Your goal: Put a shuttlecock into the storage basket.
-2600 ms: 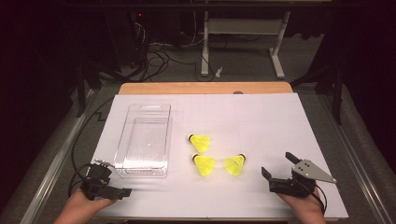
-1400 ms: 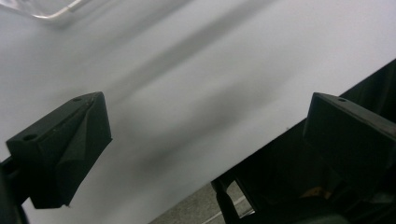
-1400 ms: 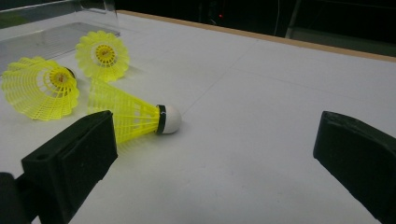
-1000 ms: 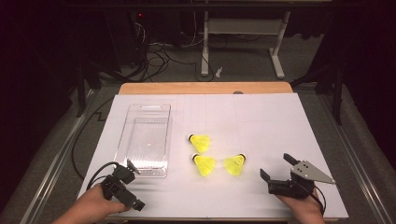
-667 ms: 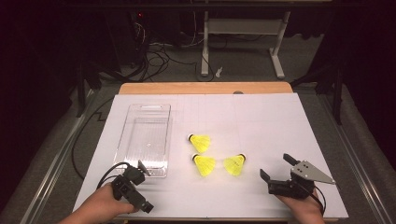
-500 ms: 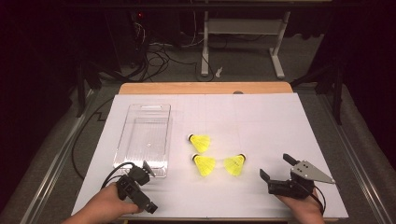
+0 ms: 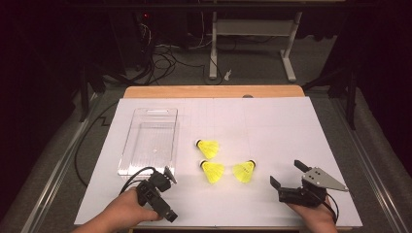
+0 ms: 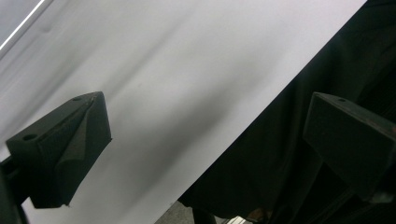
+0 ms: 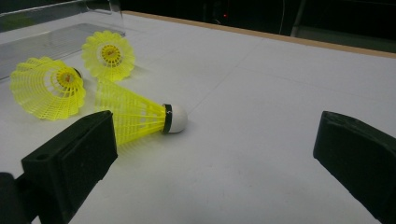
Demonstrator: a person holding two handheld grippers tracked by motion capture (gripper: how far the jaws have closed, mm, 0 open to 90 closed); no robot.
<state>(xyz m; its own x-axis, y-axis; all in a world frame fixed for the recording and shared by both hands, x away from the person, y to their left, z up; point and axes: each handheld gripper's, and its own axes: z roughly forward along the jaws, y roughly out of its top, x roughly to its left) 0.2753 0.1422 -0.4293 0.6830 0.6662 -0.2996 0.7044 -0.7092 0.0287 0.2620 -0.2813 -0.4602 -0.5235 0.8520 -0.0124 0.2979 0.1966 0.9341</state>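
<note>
My left claw (image 7: 165, 194) sits spread and empty at the table's near edge, aimed partly off it; a careless swing there could clip the clear bin (image 7: 149, 141) just beyond. My right claw (image 7: 286, 175), also spread and empty, faces three yellow shuttlecocks (image 7: 224, 162) mid-table; they look light enough to skid away. There is open room along the right and far sides.
</note>
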